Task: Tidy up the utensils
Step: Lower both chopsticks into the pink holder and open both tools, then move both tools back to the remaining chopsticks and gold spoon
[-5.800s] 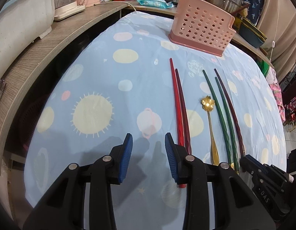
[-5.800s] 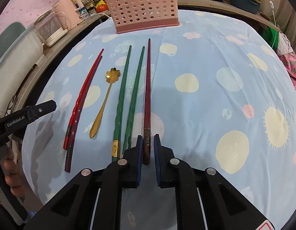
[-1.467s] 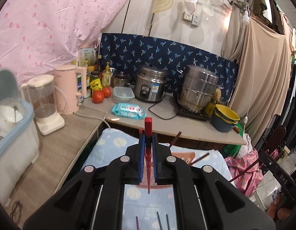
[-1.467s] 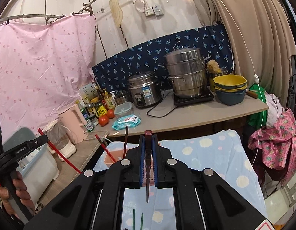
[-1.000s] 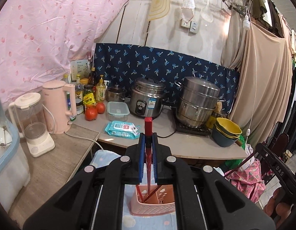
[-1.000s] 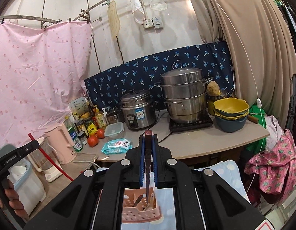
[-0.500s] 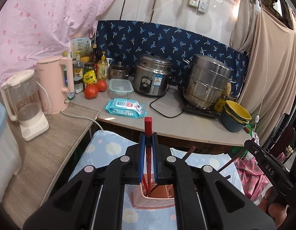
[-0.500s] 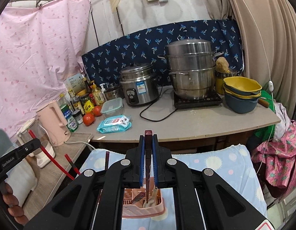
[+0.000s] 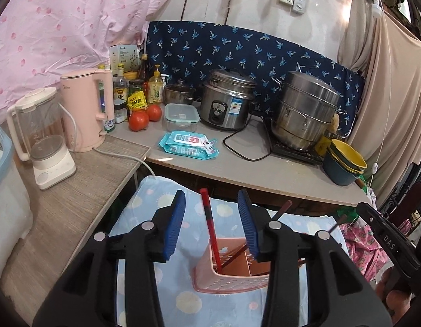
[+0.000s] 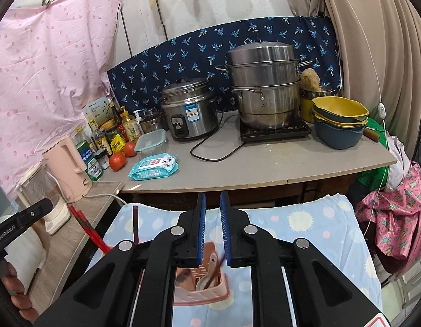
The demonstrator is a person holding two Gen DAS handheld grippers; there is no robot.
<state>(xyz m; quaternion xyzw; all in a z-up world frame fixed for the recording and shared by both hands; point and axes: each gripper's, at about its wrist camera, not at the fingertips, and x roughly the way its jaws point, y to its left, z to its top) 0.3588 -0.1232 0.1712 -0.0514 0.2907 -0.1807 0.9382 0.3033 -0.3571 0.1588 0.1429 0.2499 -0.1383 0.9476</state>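
Hovering above the pink utensil basket point(image 9: 229, 278), the left gripper point(image 9: 211, 223) has its blue fingers point(image 9: 174, 224) spread wide and holds nothing. A red chopstick point(image 9: 210, 229) stands between them without touching either one, leaning a little, with its lower end inside the basket. Darker chopsticks point(image 9: 281, 209) lean out of the basket toward its right side. The right gripper point(image 10: 211, 229) hangs over the same basket point(image 10: 202, 295), its fingers point(image 10: 200, 226) parted only by a narrow gap, empty. Below this gap, a dark chopstick point(image 10: 214, 271) rests slanted inside the basket. The basket sits on a blue patterned cloth point(image 9: 145, 218), just in front of the grey counter point(image 9: 265, 169).
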